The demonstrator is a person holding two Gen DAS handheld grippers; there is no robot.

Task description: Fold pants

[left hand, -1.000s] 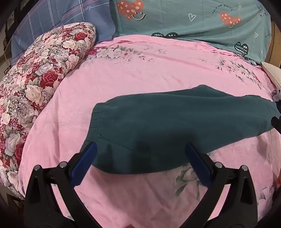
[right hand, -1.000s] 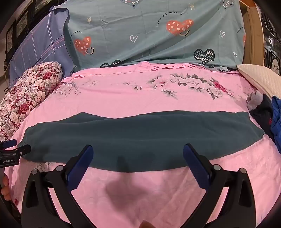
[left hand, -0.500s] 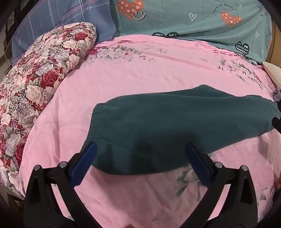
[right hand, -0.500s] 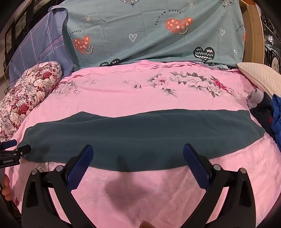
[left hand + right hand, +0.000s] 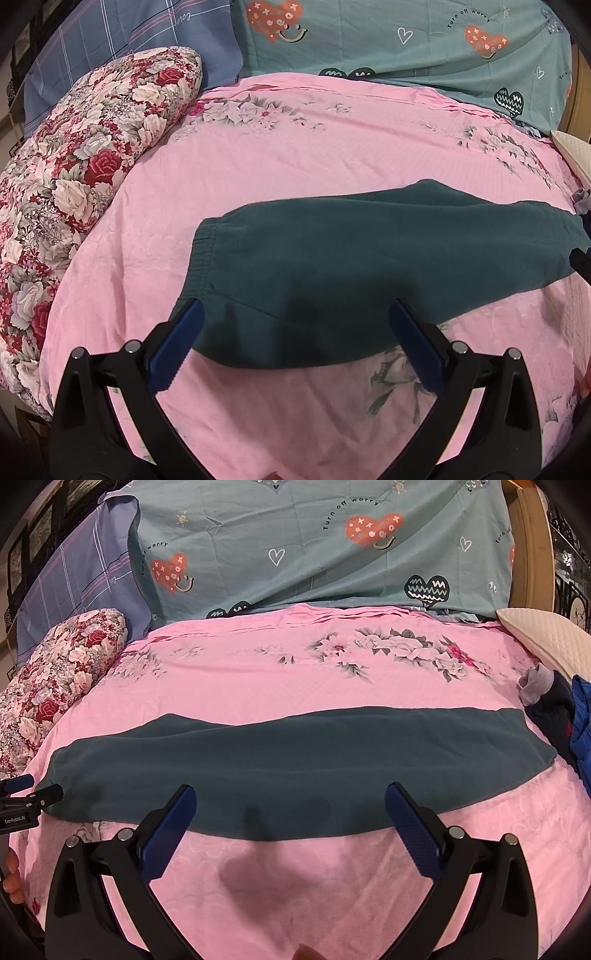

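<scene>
Dark teal pants (image 5: pixel 369 273) lie flat across the pink bed, folded lengthwise, elastic waistband at the left end (image 5: pixel 203 251); in the right wrist view they stretch across the middle (image 5: pixel 295 768). My left gripper (image 5: pixel 295 347) is open and empty, hovering over the waist end's near edge. My right gripper (image 5: pixel 291 823) is open and empty over the near edge of the legs. The left gripper's tip shows at the left edge of the right wrist view (image 5: pixel 26 801).
A floral red quilt roll (image 5: pixel 74 166) lies along the left. Teal heart-print bedding (image 5: pixel 314 554) and a blue plaid pillow (image 5: pixel 74 579) stand at the back. A cream pillow (image 5: pixel 543 635) and a pile of dark and blue clothes (image 5: pixel 565 720) sit at the right.
The right wrist view has shifted slightly, as the right gripper drew a little nearer the pants. The pants and left gripper have hardly moved.
</scene>
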